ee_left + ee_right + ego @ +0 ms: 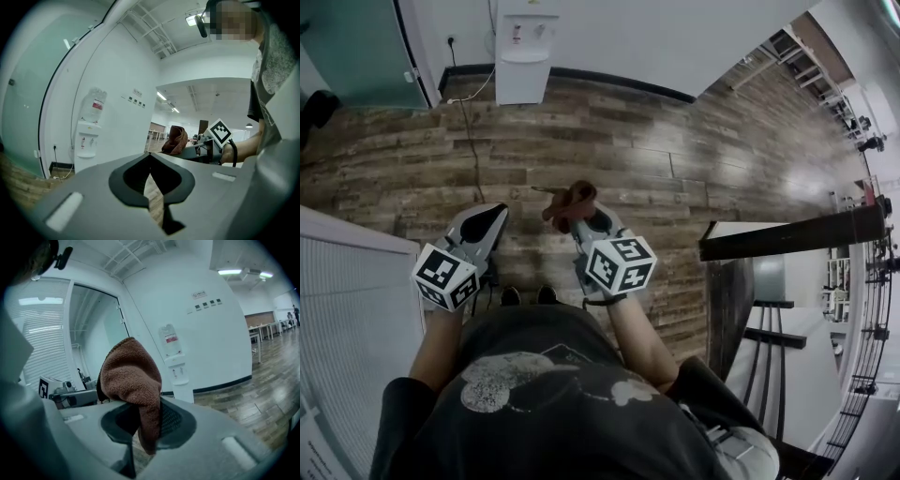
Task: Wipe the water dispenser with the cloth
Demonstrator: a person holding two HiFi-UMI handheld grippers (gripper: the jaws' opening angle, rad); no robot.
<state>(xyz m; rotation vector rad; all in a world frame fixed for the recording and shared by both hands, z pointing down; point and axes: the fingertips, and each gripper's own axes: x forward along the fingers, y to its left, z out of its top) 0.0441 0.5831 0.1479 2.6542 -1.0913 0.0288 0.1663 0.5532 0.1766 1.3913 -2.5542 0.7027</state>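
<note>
white floor-standing water dispenser [523,56] stands against the white wall, far side of the brown wood plank floor [675,159]. clear bottle [93,105] sits on top of the dispenser, two taps on its front. thin dark power cable [470,127] trails over the planks from the dispenser's base toward the person.

person stands well back from the dispenser, facing it, both grippers held out in front and nothing touching the dispenser.

right gripper [581,221], grey with a black-and-white marker cube, is clenched on the rust-brown knitted cloth [572,199]. in the right gripper view the cloth [132,380] is pinched between the jaws [144,425]: one fold bulges up above them, a strip hangs down through the gap. the dispenser [177,373] shows beyond the cloth, well apart from it.

left gripper [490,223], same grey build, is level with the right one, to its left as you face the dispenser. its jaws [151,161] are closed tip to tip, empty, only a sliver of floor showing below the tips. in the left gripper view the dispenser [88,143] is off to the left and the cloth [176,139] to the right.

black shoes [525,295] are on the planks, on the person's side, far from the dispenser.
</note>
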